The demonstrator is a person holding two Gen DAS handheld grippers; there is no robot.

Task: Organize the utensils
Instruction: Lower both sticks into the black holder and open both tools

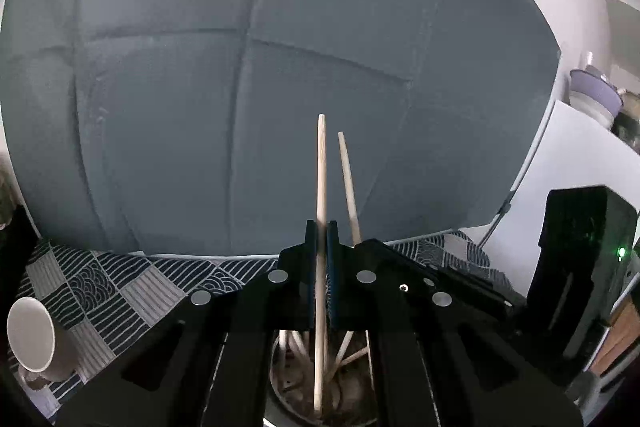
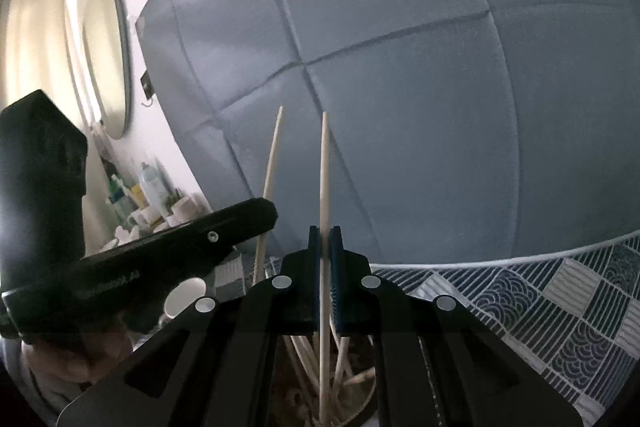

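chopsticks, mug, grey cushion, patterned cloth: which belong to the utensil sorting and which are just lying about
Job: left gripper and right gripper, each shut on one chopstick; holder below.
Lying about: mug, grey cushion, patterned cloth.

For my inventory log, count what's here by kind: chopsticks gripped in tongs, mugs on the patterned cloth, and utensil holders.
chopsticks gripped: 2, one in the left tongs, one in the right tongs
mug on the patterned cloth: 1
utensil holder: 1
Total: 4
Loose sticks inside the holder are too tangled to count.
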